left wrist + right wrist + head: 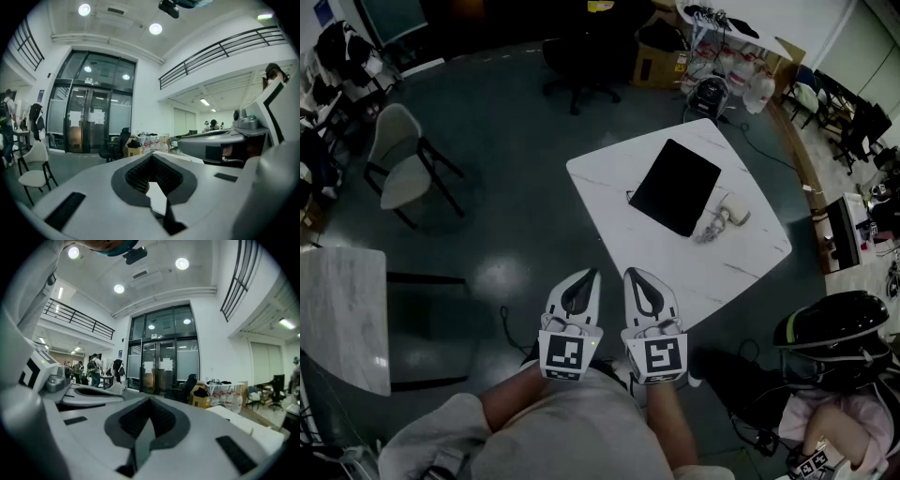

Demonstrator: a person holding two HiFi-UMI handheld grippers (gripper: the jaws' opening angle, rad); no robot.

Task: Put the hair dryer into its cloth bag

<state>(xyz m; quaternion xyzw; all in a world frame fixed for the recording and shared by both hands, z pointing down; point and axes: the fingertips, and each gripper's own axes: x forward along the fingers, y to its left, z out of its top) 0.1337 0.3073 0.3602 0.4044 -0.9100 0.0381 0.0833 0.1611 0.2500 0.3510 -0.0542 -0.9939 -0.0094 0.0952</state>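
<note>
Grey clothing (pixel 572 431) on the person fills the six o'clock edge of the head view, with both forearms reaching out of it; the left gripper (pixel 592 274) and the right gripper (pixel 631 273) are held side by side, close but not touching, both pointing toward twelve o'clock over the dark floor (pixel 506 141); each gripper's own view shows its jaws clenched tight with nothing between them, so both are empty; a marker cube (pixel 572 354) sits at the back of the left one, and the right one carries its twin; at four o'clock from the grippers sits another person under a black helmet (pixel 834 328); at nine o'clock the corner of a pale marble table (pixel 337 314) juts in; past the gripper tips, toward one o'clock, stands the white table (pixel 609 183), turned corner-on; the black cloth bag (pixel 675 186) lies flat near its middle; the hair dryer (pixel 729 216) lies on the tabletop just beside the bag's four o'clock edge, outside the bag, with its cord (pixel 707 232) bunched by the bag's lower corner; both are well apart from the grippers; at ten o'clock stands a beige chair (pixel 398 159); farther off at twelve o'clock is a black office chair (pixel 579 61); beyond the white table, toward one o'clock, sit a cardboard box (pixel 661 64) and some water bottles (pixel 741 73).
</note>
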